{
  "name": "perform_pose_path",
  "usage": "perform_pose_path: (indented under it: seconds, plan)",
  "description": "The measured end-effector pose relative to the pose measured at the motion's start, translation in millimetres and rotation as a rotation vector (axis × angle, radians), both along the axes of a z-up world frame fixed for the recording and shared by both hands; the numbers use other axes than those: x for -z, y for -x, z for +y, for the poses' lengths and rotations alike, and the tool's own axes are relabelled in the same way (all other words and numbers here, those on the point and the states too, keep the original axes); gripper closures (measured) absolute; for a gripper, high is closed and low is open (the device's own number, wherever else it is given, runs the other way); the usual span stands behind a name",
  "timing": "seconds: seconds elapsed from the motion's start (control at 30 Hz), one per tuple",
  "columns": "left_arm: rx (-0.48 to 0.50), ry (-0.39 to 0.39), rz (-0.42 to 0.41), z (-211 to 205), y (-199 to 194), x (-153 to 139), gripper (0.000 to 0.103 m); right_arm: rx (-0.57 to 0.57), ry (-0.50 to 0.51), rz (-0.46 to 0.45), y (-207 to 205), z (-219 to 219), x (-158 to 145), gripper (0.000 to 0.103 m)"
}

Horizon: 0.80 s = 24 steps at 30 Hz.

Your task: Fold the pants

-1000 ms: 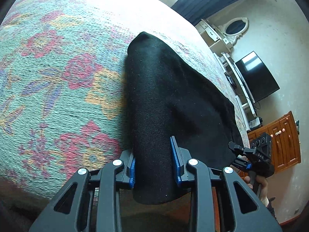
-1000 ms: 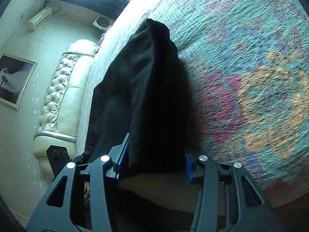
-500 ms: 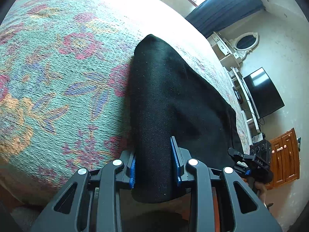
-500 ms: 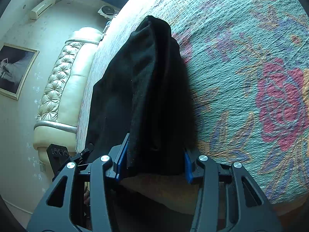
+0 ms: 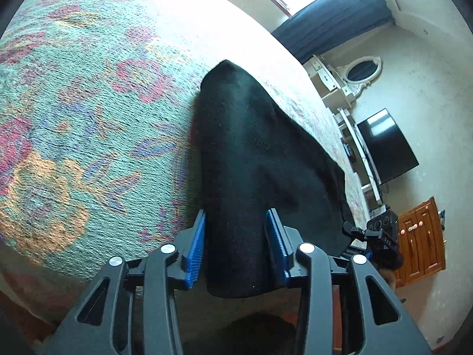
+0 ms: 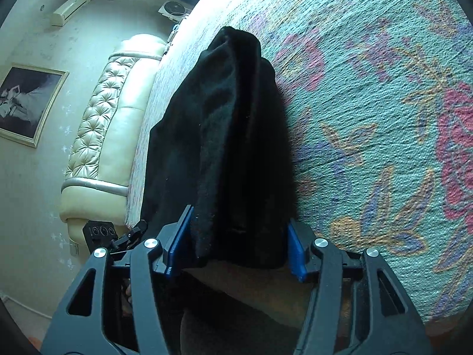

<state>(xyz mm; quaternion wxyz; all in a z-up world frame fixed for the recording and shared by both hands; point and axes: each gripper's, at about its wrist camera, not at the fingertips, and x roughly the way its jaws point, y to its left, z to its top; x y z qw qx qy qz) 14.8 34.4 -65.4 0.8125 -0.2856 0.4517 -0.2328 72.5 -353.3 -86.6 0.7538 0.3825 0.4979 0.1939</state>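
Note:
The black pants (image 5: 248,159) lie on a floral bedspread (image 5: 74,136), with their near edge lifted. My left gripper (image 5: 238,245) is shut on one near corner of the pants, with cloth bunched between its blue pads. My right gripper (image 6: 236,245) is shut on the other near corner of the pants (image 6: 230,136). The cloth stretches from both grippers away over the bed to a far fold. The right gripper also shows at the right edge of the left wrist view (image 5: 372,236), and the left gripper shows low left in the right wrist view (image 6: 118,233).
A cream tufted headboard (image 6: 97,136) and a framed picture (image 6: 26,103) stand left of the bed. A television (image 5: 384,145), a white dresser with an oval mirror (image 5: 354,74) and a wooden cabinet (image 5: 419,239) stand right. The bedspread (image 6: 384,118) extends on both sides.
Both grippers have moved forward over the bed with the pants' edge held. The floral pattern has slid under them and the far fold looks nearer.

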Motion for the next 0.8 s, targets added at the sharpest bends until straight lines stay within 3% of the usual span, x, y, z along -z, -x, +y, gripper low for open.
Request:
perform_pose_path:
  seconds: [0.07,0.13,0.27,0.47,0.53,0.57,0.63,0.8]
  plan:
    - [-0.034,0.032,-0.035,11,0,-5,0.042,0.029,-0.009,-0.015,2,-10,-4,0.037]
    - [-0.034,0.029,-0.031,12,-10,-8,0.040,0.058,-0.015,-0.020,1,-20,-5,0.030]
    - [-0.025,0.050,-0.002,6,-41,-3,0.036,0.099,-0.028,-0.026,-13,-32,-3,0.029]
    - [0.019,0.096,0.124,-13,-90,26,0.036,0.090,-0.079,-0.034,-52,-29,3,0.023]
    - [0.024,0.060,0.103,-19,-95,27,0.041,0.077,-0.084,-0.040,-64,-25,5,0.023]
    - [0.027,0.008,0.097,-24,-95,26,0.053,0.059,-0.085,-0.043,-69,-21,6,0.025]
    - [0.045,-0.082,0.085,-33,-96,21,0.062,0.015,-0.061,-0.031,-78,-7,8,0.059]
    - [0.054,-0.194,0.064,-45,-89,3,0.071,0.026,-0.044,-0.044,-77,0,9,0.064]
